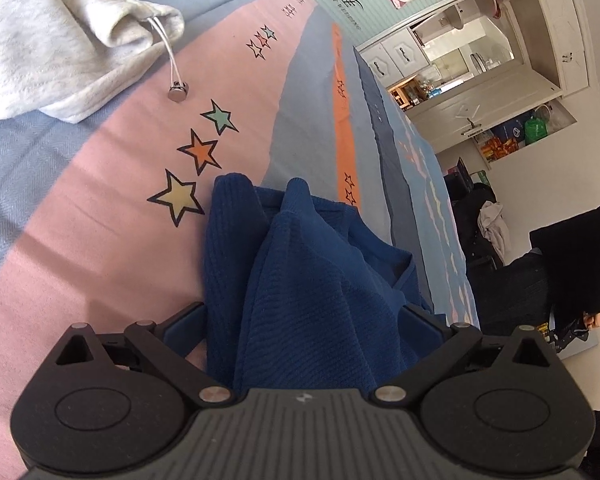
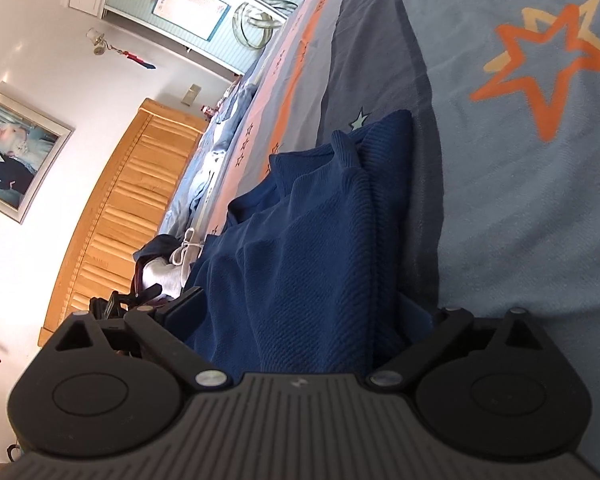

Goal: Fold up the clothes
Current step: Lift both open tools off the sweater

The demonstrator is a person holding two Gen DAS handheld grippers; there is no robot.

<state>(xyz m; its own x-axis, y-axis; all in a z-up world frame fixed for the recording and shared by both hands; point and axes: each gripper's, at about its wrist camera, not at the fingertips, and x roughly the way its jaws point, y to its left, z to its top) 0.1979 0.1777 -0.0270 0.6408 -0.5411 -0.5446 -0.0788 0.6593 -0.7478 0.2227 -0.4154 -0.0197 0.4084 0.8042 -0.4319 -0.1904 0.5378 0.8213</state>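
A dark blue knit garment (image 1: 300, 292) fills the space between the fingers of my left gripper (image 1: 304, 320), which is shut on a bunched edge of it and holds it just above the bed. My right gripper (image 2: 300, 312) is shut on another bunched part of the same blue garment (image 2: 300, 248), which hangs in folds in front of it. The fingertips of both grippers are hidden by the cloth. A light grey hooded garment (image 1: 52, 36) with a drawstring and metal toggle (image 1: 178, 90) lies on the bed at the upper left.
The bed sheet (image 1: 112, 208) has pink, blue and orange stripes with stars; it also shows in the right wrist view (image 2: 520, 168). White cabinets (image 1: 480, 76) and a dark-clothed person (image 1: 576, 264) stand beyond the bed edge. A wooden headboard (image 2: 128, 208), pillows and other clothes (image 2: 168, 268) lie at the far end.
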